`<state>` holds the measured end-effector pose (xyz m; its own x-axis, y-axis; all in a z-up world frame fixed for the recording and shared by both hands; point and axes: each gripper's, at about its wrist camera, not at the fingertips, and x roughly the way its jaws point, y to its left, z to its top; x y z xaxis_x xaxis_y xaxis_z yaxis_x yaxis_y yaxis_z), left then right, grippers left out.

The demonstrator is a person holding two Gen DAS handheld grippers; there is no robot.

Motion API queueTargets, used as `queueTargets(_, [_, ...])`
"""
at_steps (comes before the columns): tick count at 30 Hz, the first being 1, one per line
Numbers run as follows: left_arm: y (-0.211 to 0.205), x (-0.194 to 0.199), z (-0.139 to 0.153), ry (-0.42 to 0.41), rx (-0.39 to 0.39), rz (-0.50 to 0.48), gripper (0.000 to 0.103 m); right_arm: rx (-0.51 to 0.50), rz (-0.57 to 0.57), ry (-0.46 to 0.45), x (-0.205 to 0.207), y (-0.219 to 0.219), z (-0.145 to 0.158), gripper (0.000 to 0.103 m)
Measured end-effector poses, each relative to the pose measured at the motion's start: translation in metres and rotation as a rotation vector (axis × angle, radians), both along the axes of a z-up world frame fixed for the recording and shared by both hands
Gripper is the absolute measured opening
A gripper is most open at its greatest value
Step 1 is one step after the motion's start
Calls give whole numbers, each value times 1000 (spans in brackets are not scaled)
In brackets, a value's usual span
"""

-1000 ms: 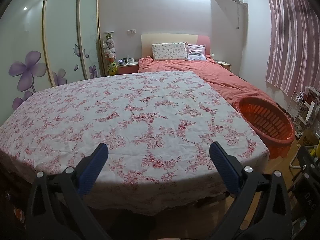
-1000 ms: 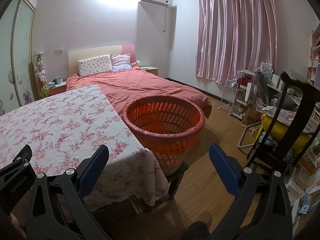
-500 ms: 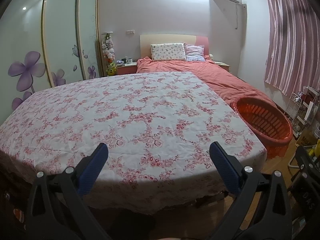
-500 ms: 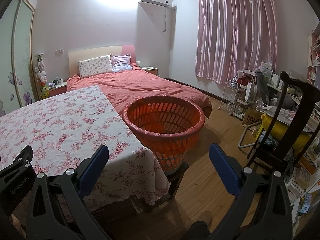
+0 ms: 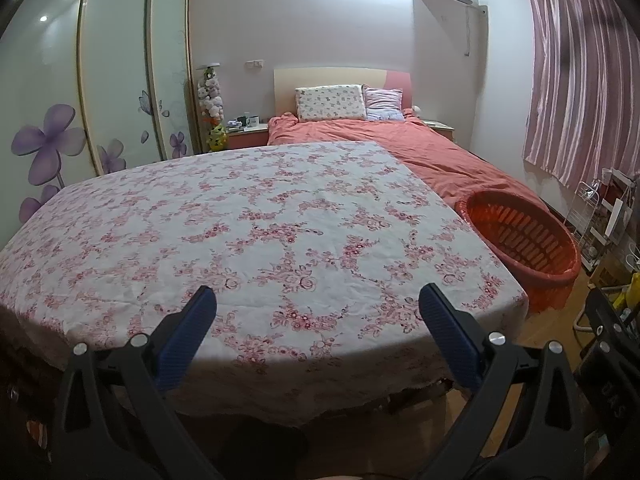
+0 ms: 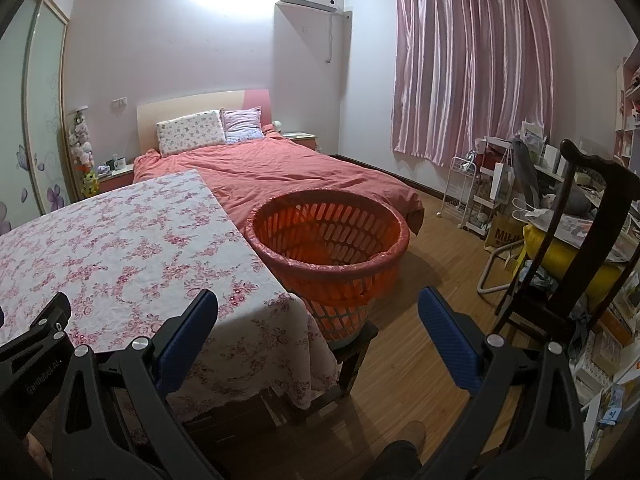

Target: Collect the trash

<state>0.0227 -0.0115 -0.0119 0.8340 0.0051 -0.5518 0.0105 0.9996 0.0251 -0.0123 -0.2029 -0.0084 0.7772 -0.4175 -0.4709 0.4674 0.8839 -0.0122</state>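
Observation:
A round orange slatted basket [image 6: 328, 240] lined with a red bag stands on a low dark stool beside the table's right edge; the left wrist view shows the basket [image 5: 520, 236] at the right. A table with a pink floral cloth [image 5: 248, 232] fills the left wrist view, and no trash shows on it. My left gripper [image 5: 316, 304] hangs open over the table's near edge, holding nothing. My right gripper [image 6: 316, 308] is open too, between the table's corner [image 6: 276, 300] and the basket, nothing between its blue pads.
A bed with an orange-red cover [image 6: 288, 172] lies behind the table. A dark wooden chair [image 6: 576, 240] with a yellow cushion and cluttered shelves stand at the right. Wooden floor [image 6: 440, 264] lies right of the basket. Wardrobe doors [image 5: 100, 80] line the left wall.
Both views have shifted only slightly; the left wrist view has drawn back a little from the table. Both grippers stay open.

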Motion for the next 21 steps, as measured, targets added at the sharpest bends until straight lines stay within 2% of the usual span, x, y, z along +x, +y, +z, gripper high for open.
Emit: queueTargets(21, [0, 0, 0, 0, 0, 0, 99, 3, 3, 0, 0, 0, 0, 99])
